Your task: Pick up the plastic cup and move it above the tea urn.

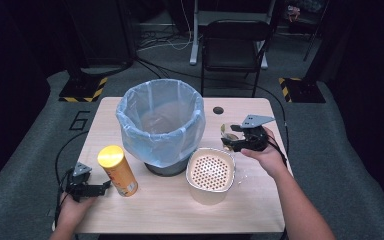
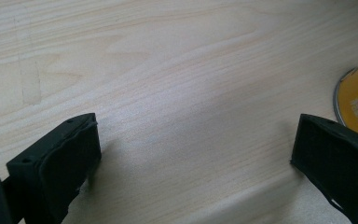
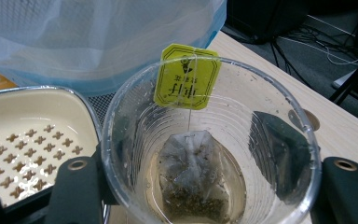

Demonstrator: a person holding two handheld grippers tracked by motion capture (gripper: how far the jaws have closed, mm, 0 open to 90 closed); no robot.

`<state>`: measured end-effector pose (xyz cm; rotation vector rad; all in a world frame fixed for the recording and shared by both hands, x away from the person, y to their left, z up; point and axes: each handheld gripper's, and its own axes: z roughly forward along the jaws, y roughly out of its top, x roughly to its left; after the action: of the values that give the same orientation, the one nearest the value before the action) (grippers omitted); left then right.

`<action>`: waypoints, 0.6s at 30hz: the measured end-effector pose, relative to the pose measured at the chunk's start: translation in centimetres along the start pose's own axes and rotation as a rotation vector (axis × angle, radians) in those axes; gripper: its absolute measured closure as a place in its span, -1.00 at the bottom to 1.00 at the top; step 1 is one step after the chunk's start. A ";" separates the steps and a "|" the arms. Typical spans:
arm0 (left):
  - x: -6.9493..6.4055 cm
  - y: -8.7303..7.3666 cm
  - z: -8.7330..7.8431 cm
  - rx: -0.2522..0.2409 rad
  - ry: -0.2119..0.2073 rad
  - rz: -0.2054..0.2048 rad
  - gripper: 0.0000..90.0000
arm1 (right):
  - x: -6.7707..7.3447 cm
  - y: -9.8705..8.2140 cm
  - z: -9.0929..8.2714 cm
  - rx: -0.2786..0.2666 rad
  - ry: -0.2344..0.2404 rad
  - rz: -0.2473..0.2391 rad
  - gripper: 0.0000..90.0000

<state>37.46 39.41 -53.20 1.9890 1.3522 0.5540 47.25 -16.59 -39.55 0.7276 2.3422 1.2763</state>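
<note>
Right gripper (image 1: pixel 236 140) jaws pinching clear cup (image 3: pixel 209 140) holding tea bag (image 3: pixel 193 175), near desk (image 1: pixel 180 210) right edge. Left gripper (image 2: pixel 191 154) jaws standing spread, nothing between, near left edge.

Wooden table (image 1: pixel 180 210) with bin (image 1: pixel 160 125), can (image 1: pixel 118 171), strainer box (image 1: pixel 210 175).

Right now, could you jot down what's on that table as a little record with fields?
Table: light wooden top
Bin: lined with a pale blue bag, at the middle
Strainer box: cream, perforated insert, in front of the bin
Yellow can: upright, left of the bin
Clear cup: holds a tea bag and a little liquid
Right tool: jaws clamped on the cup
Left tool: open, beside the can
</note>
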 end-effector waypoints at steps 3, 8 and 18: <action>0.0 0.0 0.0 -0.001 0.000 0.000 -0.98 | 0.1 0.1 0.1 -0.015 0.007 -0.001 -0.22; 0.0 0.0 0.0 0.000 0.002 0.006 -0.98 | 0.5 0.5 0.0 -0.031 0.005 -0.055 -0.21; 0.0 0.0 0.0 -0.001 0.001 0.001 -0.98 | 1.9 1.8 -0.8 -0.078 -0.027 -0.193 -0.20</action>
<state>37.47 39.41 -53.21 1.9886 1.3513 0.5557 45.77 -15.14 -37.76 0.4777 2.2642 1.2568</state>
